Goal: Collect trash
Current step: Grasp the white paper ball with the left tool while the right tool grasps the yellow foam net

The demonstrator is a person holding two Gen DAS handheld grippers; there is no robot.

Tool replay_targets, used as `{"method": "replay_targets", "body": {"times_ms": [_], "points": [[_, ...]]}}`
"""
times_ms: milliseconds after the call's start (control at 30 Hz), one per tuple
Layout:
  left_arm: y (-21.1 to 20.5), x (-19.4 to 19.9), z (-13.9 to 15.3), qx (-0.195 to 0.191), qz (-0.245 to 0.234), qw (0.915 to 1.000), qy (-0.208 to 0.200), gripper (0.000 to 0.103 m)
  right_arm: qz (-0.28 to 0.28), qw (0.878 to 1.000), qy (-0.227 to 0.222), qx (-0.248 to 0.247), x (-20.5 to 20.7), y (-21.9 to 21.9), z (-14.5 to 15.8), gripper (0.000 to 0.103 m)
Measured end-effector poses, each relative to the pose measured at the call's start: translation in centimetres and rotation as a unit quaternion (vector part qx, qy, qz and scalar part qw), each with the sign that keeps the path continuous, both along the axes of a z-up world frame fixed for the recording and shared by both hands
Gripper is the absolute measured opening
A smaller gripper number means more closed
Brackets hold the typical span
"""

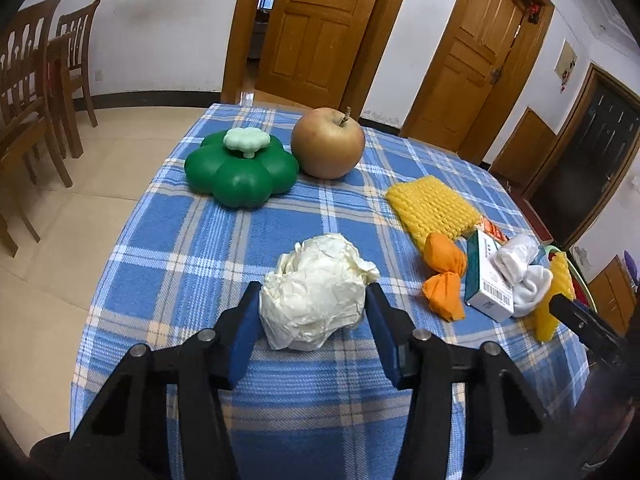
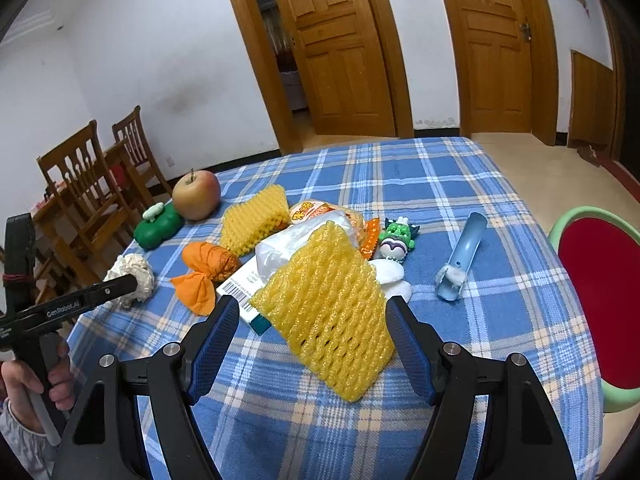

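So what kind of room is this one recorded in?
Most likely a home dining room: a table under a blue plaid tablecloth, wooden dining chairs by the wall, panelled wooden doors, and an apple among household clutter.

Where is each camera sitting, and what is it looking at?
Left wrist: on the left gripper, looking down its fingers at the crumpled paper ball between the pads; only the gripper shows.
Right wrist: on the right gripper, facing the yellow foam net; a hand holding the other gripper shows.
Both see the apple, the green flower box and the checked tablecloth.
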State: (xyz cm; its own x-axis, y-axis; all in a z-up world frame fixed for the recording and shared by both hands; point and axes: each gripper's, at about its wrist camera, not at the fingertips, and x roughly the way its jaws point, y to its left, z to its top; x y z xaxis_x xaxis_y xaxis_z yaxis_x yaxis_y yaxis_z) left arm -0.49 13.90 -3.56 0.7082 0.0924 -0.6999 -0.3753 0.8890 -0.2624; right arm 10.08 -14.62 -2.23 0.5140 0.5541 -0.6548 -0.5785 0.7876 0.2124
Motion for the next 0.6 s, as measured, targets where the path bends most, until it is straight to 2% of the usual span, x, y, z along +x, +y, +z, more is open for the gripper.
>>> {"method": "replay_targets", "body": {"times_ms": [33, 167, 300, 500, 600], "points": [[-0.1, -0.1, 0.1, 0.001, -0.001, 1.0, -0.003, 0.051, -0.001, 1.0, 0.0, 0.001, 0.0, 0.0, 0.0, 0.075], [-0.6, -0.7, 0.9, 0.006, -0.003, 0.9995, -0.031, 0.049, -0.01, 1.0, 0.007, 0.004, 0.2, -0.4, -0.1, 0.05], [-1.7, -1.5, 1.9, 0.033, -0.002, 0.9983, -0.049, 0.049, -0.011, 0.999, 0.022, 0.023, 0.5, -1.0, -0.3, 0.04], [-3.6, -1.9, 2.7, 0.041, -0.006, 0.9976, -0.055, 0.049, -0.009, 0.999, 0.026, 0.032, 0.0, -1.9, -0.2, 0.023], [-4.8, -1.7, 3.0, 0.046, -0.017, 0.9972, -0.057, 0.049, -0.011, 0.999, 0.024, 0.036, -0.1, -2.3, 0.0, 0.02]]}}
